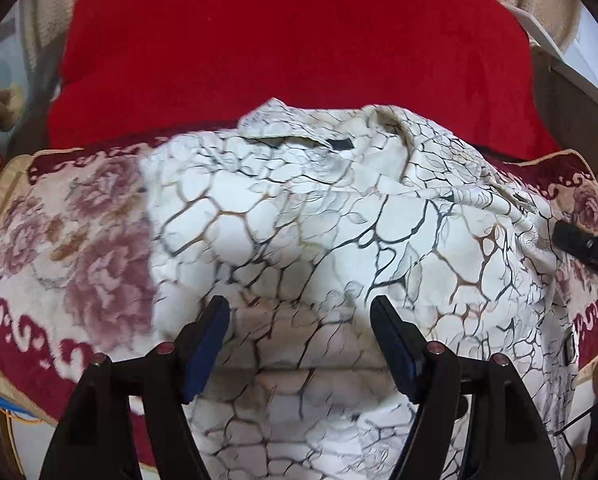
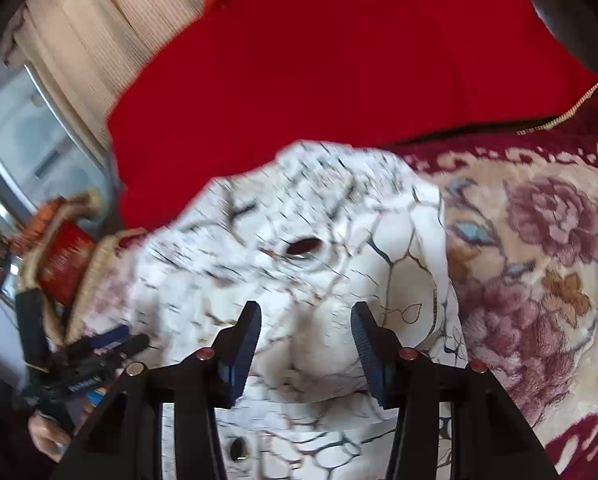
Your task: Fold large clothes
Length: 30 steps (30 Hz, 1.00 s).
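The white garment (image 1: 319,216) with its dark crackle print lay bunched on the floral cover (image 1: 71,240), just in front of the red blanket (image 1: 291,40), probably laid there so it could be flattened for folding. The left gripper (image 1: 299,320) and right gripper (image 2: 305,320) hovered over the garment, jaws apart and grasping nothing, seemingly seeking fresh edges.

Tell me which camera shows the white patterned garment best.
The left wrist view. There the white garment lies sharp and broad across the floral cover, collar and dark label showing. The right wrist view gives only one blurred, bunched end, close below that gripper's parted fingers.
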Available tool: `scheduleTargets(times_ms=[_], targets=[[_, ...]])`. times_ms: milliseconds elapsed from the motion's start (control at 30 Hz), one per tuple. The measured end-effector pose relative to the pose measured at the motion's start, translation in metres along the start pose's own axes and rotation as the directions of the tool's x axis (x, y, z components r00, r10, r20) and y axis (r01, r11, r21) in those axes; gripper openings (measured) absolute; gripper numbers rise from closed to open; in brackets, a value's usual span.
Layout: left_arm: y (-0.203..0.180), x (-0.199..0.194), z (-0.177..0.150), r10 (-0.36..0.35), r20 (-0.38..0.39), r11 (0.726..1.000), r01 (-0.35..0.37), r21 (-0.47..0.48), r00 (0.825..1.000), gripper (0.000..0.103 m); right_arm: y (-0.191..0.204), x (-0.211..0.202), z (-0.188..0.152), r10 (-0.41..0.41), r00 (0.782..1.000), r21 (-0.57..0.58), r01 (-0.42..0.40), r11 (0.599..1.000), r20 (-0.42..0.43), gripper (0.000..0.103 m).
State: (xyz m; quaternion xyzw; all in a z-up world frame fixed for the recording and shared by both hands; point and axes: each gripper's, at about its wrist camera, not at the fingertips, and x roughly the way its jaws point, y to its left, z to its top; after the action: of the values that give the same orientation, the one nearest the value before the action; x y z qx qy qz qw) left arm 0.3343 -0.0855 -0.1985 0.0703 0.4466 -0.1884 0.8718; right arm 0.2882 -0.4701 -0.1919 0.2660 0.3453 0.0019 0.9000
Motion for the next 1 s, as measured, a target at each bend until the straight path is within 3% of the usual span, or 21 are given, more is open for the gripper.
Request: scheduleTargets(times_ms=[100, 200, 233, 300, 433, 533, 600, 800, 900, 1000], targets=[[-0.001, 0.014, -0.011, 0.043, -0.046, 0.999, -0.043, 0.004, 0.998, 0.078, 0.01, 0.004, 0.0, 0.001, 1.0, -0.027, -0.001, 1.0, 0.0, 0.052], [0.0, 0.04, -0.021, 0.077, -0.142, 0.997, -0.075, 0.018, 0.987, 0.078, 0.012, 0.045, -0.007, -0.052, 0.988, -0.033, 0.048, 0.998, -0.146, 0.053], [0.0, 0.04, -0.023, 0.085, -0.14, 0.996, -0.083, 0.024, 0.986, 0.078, 0.011, 0.059, -0.012, -0.079, 0.976, -0.032, 0.074, 0.997, -0.203, 0.053], [-0.002, 0.03, -0.022, 0.086, -0.125, 0.996, -0.083, 0.035, 0.988, 0.078, 0.014, 0.059, -0.015, -0.094, 0.978, -0.043, 0.088, 0.995, -0.186, 0.053], [0.011, -0.005, -0.025, 0.044, -0.08, 0.999, -0.043, 0.014, 0.996, 0.078, 0.026, 0.024, -0.012, -0.057, 0.987, -0.071, 0.046, 0.996, -0.152, 0.055], [0.026, -0.038, -0.037, 0.017, -0.047, 1.0, -0.017, 0.001, 0.999, 0.078, 0.02, -0.012, -0.013, -0.002, 0.993, -0.054, -0.004, 0.999, -0.116, 0.063], [0.036, -0.056, -0.053, 0.013, -0.04, 1.0, -0.013, 0.006, 0.999, 0.078, 0.014, -0.037, -0.017, 0.017, 0.995, -0.062, -0.023, 0.998, -0.097, 0.069], [0.073, -0.084, -0.123, -0.024, -0.108, 1.0, 0.022, -0.015, 0.994, 0.08, -0.017, -0.112, -0.059, 0.023, 0.997, -0.078, -0.029, 0.997, -0.077, 0.07], [0.09, -0.088, -0.164, -0.107, -0.144, 0.991, 0.093, -0.096, 0.984, 0.08, -0.037, -0.145, -0.086, 0.022, 0.997, -0.057, -0.026, 0.998, -0.076, 0.07], [0.107, -0.084, -0.206, -0.223, -0.161, 0.955, 0.182, -0.233, 0.962, 0.08, -0.056, -0.171, -0.116, 0.018, 0.996, -0.019, -0.02, 1.0, -0.092, 0.074]])
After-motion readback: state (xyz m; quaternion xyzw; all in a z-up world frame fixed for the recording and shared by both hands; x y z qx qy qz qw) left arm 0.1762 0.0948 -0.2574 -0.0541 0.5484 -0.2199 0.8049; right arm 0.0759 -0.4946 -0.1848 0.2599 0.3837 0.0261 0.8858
